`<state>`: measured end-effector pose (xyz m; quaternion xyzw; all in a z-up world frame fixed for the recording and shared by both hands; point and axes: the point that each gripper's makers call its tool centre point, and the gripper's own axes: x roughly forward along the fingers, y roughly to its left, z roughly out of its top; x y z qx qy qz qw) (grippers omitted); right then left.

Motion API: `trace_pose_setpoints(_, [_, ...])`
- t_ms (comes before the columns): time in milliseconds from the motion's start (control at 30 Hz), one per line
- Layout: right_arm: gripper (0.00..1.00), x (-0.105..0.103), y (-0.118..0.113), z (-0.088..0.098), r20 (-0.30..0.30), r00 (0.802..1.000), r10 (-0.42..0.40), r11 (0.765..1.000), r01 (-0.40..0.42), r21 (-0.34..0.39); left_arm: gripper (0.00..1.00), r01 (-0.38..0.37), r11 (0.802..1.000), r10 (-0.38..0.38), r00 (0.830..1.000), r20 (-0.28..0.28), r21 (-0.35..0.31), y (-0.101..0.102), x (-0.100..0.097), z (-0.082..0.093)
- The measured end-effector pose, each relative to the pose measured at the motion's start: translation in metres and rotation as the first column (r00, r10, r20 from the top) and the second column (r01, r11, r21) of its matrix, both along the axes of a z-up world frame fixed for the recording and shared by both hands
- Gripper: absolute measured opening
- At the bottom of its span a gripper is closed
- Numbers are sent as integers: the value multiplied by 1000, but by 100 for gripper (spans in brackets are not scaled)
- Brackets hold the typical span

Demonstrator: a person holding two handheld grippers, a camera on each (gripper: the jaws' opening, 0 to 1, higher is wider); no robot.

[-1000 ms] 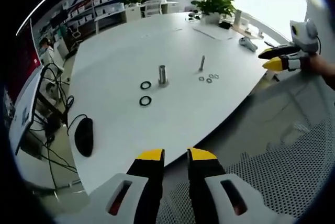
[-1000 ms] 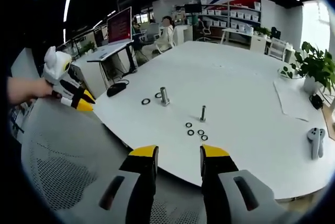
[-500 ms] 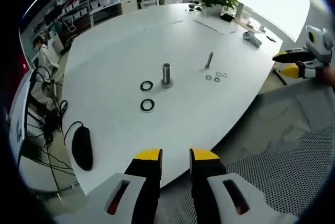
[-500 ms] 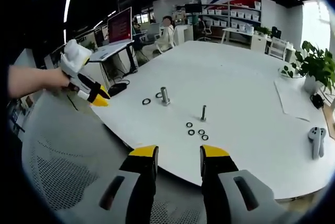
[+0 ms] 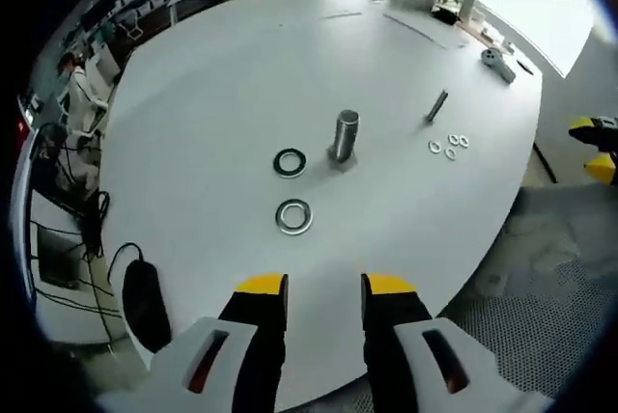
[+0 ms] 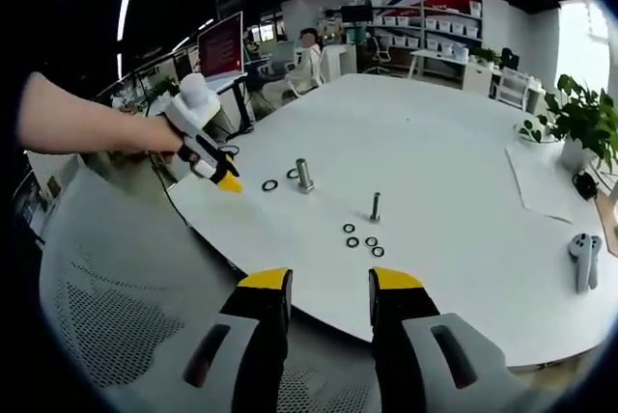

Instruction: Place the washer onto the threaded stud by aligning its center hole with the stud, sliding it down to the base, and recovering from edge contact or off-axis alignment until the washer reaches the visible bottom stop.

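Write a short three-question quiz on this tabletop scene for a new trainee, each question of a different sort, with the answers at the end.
1. True or false: a washer already sits on the thick stud.
2. Multiple choice: how many large washers lie on the white table near that stud? A) one B) two C) four
3. Fill in: the left tongs are open and hold ______.

Key:
1. False; the stud's shaft is bare.
2. B; the nearer large washer and the farther large washer.
3. Nothing. The right tongs are open and empty too. The small washers lie by the thin stud.
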<state>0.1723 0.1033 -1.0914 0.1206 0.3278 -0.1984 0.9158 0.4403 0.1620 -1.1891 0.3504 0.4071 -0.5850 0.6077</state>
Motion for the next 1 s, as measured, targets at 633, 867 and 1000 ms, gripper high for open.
trace_pose_setpoints(633, [33, -1, -4, -1, 1, 1000, -8, 1000, 8, -7, 29, -35, 995, 34, 999, 17, 92, -29, 18, -37])
trace_pose_setpoints(867, [33, -1, -5, 0, 3, 1000, -11, 1000, 11, -9, 27, -20, 994, 15, 999, 50, 107, -31, 16, -43])
trace_pose_setpoints(1000, [33, -1, -5, 0, 2, 1000, -10, 1000, 10, -10, 28, 4, 996, -8, 999, 48, 94, -42, 19, -46])
